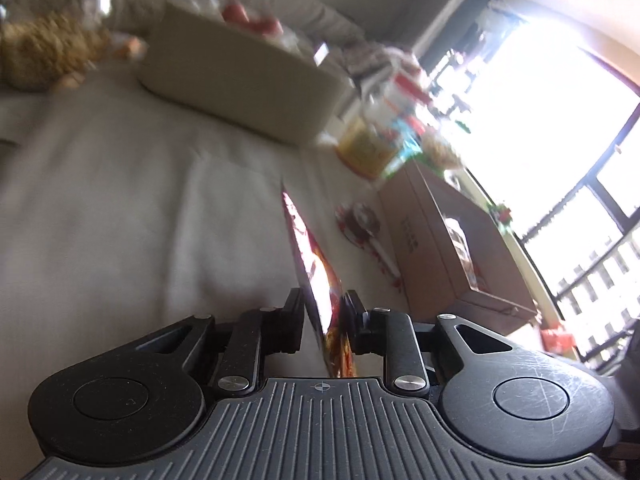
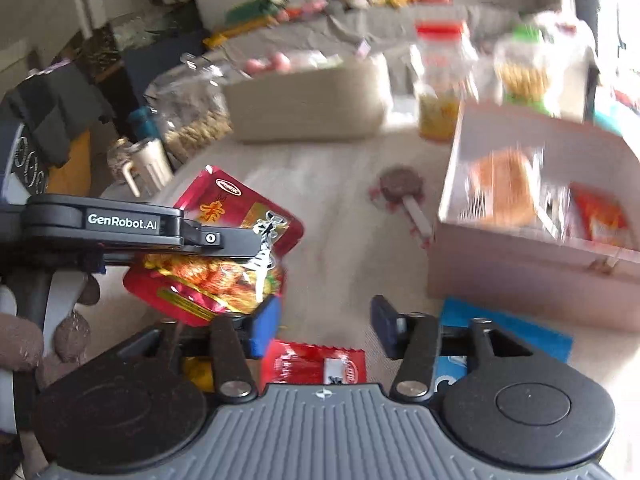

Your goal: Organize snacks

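Observation:
My left gripper point(image 1: 322, 304) is shut on a red snack packet point(image 1: 314, 268), seen edge-on in the left wrist view; in the right wrist view the same packet point(image 2: 236, 220) hangs from the left gripper point(image 2: 264, 248) above the white cloth. My right gripper point(image 2: 324, 320) is open and empty, just above a small red snack packet point(image 2: 320, 364) on the cloth. A cardboard box point(image 2: 516, 260) at the right holds a bun and an orange packet; it also shows in the left wrist view point(image 1: 436, 240). A lollipop point(image 2: 402, 188) lies beside the box.
A beige bin point(image 2: 304, 100) with pink snacks stands at the back. A clear bag of nuts point(image 2: 192, 116), a red-lidded jar point(image 2: 440, 80) and a green-topped bag point(image 2: 524, 68) stand around it. A blue packet point(image 2: 504, 332) lies by the box. A mug point(image 2: 148, 164) is at the left.

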